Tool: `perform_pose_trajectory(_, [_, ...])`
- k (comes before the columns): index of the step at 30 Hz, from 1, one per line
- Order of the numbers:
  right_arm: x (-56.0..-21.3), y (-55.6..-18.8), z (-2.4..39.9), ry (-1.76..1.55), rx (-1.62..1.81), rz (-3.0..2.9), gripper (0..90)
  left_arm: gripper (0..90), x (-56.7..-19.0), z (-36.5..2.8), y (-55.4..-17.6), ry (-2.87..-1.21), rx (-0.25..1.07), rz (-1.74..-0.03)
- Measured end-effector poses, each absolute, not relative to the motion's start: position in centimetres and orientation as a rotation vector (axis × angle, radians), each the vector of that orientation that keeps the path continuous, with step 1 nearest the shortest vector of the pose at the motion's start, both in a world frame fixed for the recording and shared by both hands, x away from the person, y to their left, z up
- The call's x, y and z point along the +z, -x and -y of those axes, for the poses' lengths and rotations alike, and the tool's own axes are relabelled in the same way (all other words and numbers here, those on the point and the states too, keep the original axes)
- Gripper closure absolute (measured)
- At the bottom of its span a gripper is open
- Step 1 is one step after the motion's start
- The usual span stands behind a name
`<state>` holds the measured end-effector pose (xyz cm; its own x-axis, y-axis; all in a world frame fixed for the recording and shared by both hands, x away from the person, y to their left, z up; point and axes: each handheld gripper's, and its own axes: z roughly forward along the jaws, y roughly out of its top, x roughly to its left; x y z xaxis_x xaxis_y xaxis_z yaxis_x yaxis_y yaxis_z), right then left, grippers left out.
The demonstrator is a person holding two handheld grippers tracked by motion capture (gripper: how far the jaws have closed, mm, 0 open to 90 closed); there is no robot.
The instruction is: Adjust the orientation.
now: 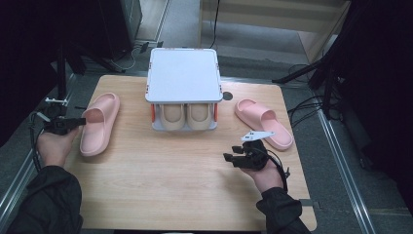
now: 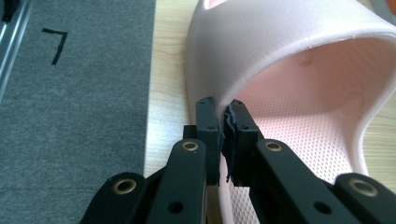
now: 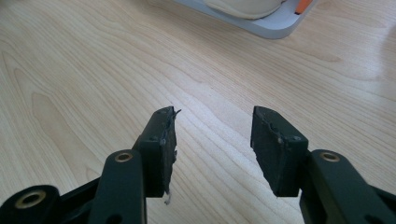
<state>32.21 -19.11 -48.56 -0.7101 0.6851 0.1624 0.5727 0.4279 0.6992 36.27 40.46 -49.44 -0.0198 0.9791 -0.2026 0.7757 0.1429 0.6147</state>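
Left gripper view: my left tool (image 2: 223, 122) pinches the soft pink foam slipper (image 2: 299, 70) by its light, bendy strap edge; my right tool (image 3: 212, 140) gapes empty.

We see our left tool (image 2: 223, 122) at lower centre pinching the edge of the pink slipper's (image 2: 299, 56) strap; the slipper lies on the counter (image 2: 166, 93), with grey floor (image 2: 74, 116) at left.
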Motion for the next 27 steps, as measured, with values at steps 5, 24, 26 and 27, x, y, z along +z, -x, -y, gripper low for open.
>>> perform_pose_trajectory(5, [-48.4,-32.3,19.4,-1.129,1.177,-2.509,51.8,85.6,-48.6,-39.8,-35.8,-1.68,0.442,-1.806])
perform_pose_trajectory(24, [-47.2,-34.5,22.4,-1.194,1.264,-2.368,52.2,85.4,-45.8,-35.3,-30.4,-1.815,0.367,-1.627])
perform_pose_trajectory(26, [-47.0,-34.9,22.9,-1.192,1.284,-2.34,52.3,85.3,-45.5,-34.8,-29.9,-1.82,0.357,-1.604])
perform_pose_trajectory(27, [-46.9,-35.1,23.1,-1.197,1.285,-2.333,52.3,85.4,-45.4,-34.4,-29.6,-1.831,0.362,-1.593])
